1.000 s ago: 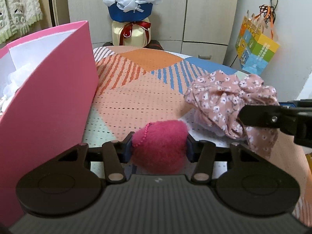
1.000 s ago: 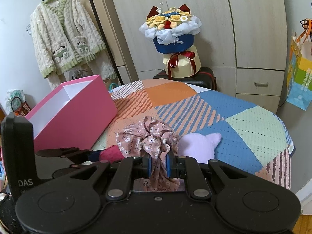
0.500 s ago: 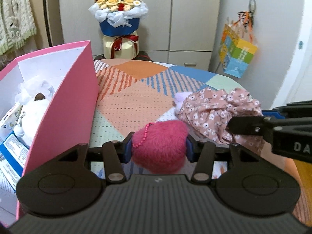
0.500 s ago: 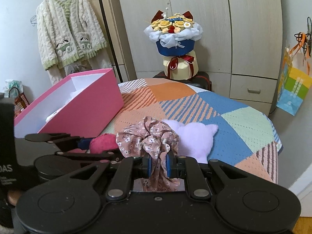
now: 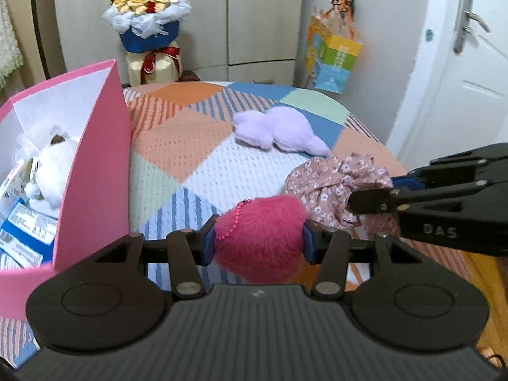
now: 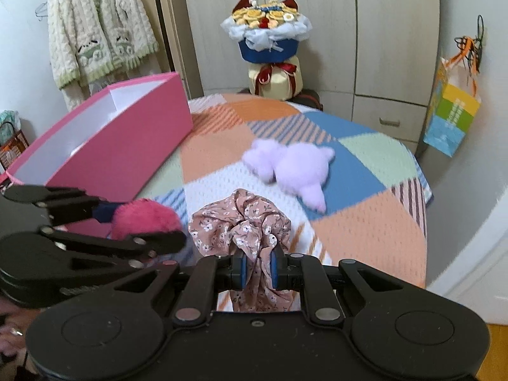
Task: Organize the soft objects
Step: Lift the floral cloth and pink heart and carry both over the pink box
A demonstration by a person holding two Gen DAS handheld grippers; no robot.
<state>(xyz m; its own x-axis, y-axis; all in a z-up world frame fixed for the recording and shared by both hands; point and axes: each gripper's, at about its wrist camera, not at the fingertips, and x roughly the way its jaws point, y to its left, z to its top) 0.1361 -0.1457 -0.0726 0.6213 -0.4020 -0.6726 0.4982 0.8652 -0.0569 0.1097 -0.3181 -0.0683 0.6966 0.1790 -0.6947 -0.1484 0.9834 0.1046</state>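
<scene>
left gripper (image 5: 257, 243) angled down, jaws part-spread, clamped on sth pink. right gripper (image 6: 257, 270) angled down beside it, jaws nearly together, pinching fabric.

So the surface is a bed with a patchwork cover (image 6: 365, 222), blocks of orange, blue, mint and white, some striped. Sitting on it: a big open pink box (image 6: 127, 146) along the left side, and a fluffy lilac plush (image 6: 295, 165) lying out in the middle, well apart from the box.
</scene>
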